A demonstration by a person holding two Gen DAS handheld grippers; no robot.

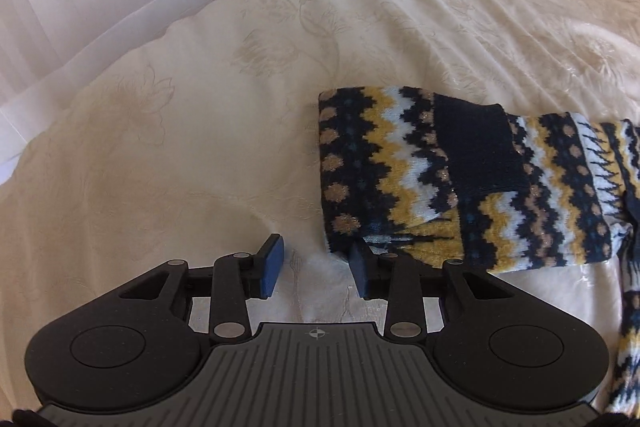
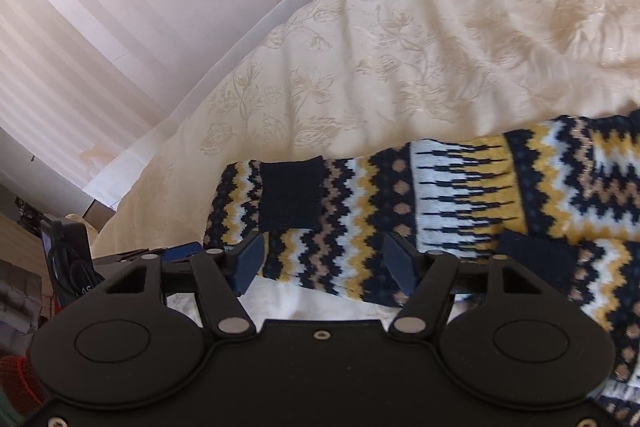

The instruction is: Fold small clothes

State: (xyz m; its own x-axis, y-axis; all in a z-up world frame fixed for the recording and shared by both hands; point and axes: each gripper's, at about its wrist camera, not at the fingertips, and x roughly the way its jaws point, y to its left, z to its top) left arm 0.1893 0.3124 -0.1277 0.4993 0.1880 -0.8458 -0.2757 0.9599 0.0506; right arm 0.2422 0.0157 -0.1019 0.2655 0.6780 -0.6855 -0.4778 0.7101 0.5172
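patterned sweater cut off at right, beside gaping left gripper

The left gripper is matte black, with two fingers faced in blue pads. Silver round pivot pins join its linkage bars, and a large round disc is set in each side lobe. Just behind the fingers lies a grey ribbed plate bearing a small crosshair mark. The right gripper matches, but its plate is smooth black with a silver screw.
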